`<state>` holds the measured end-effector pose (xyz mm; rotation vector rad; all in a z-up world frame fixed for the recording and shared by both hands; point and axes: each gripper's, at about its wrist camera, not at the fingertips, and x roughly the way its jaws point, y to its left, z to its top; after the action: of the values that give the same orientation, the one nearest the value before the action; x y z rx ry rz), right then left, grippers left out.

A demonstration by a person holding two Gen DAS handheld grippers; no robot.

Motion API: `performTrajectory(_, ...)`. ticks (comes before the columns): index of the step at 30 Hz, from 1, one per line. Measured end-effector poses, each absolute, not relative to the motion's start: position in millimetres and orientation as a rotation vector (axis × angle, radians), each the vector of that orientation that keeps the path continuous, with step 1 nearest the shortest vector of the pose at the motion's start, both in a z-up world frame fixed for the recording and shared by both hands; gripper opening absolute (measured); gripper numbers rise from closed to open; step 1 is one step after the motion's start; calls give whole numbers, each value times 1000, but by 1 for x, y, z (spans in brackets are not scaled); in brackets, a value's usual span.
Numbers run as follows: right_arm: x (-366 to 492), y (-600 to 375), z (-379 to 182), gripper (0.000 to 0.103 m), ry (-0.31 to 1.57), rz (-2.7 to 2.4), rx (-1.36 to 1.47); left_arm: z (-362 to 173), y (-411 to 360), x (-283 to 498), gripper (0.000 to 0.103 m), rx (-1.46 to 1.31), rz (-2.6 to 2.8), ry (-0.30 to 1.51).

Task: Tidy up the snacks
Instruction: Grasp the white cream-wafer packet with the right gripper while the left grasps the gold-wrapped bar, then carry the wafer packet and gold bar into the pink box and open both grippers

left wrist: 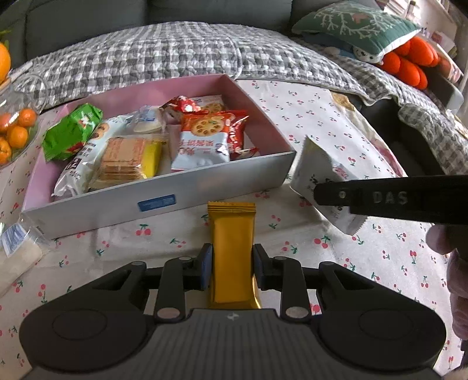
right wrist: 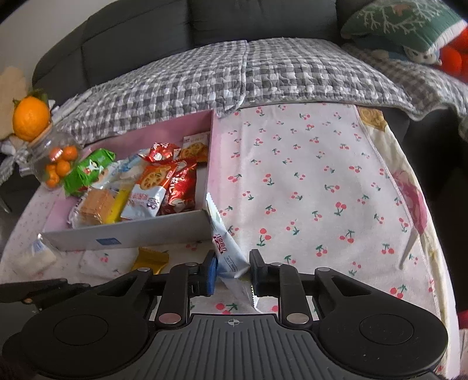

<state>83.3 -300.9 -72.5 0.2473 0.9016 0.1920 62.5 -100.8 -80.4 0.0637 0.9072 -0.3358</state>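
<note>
A gold snack bar (left wrist: 232, 233) sticks forward out of my left gripper (left wrist: 233, 267), whose blue pads press on both its sides; it points at the front wall of the snack box (left wrist: 163, 201). The box, grey outside and pink inside, holds several packets, among them a green one (left wrist: 71, 131) and a cracker pack (left wrist: 122, 159). My right gripper (right wrist: 233, 270) is shut on a white packet (right wrist: 226, 248) standing on edge beside the box's right corner (right wrist: 204, 217). In the left wrist view that white packet (left wrist: 318, 169) and a right gripper finger (left wrist: 389, 198) show at the right.
A cherry-print cloth (right wrist: 307, 190) covers the table. A glass jar of small oranges (right wrist: 55, 163) stands left of the box, and a clear packet (left wrist: 20, 251) lies at its front left corner. A checked blanket (left wrist: 175, 55) on a dark sofa lies behind, with a green cushion (left wrist: 356, 23).
</note>
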Motion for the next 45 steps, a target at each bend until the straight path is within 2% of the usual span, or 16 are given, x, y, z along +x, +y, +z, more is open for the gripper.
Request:
performTrajectory(21,60,-309,-46,22,978,95,470,-51,-49,60,26,-31,-367,928)
performTrajectory(38,71,-281,-8,21,860,167,595,-19,-7,64,26,-89,-338,852)
performTrajectory(45,99,-276,-16,22,831,176,691,-12,-1,90,26,-111,-308,816)
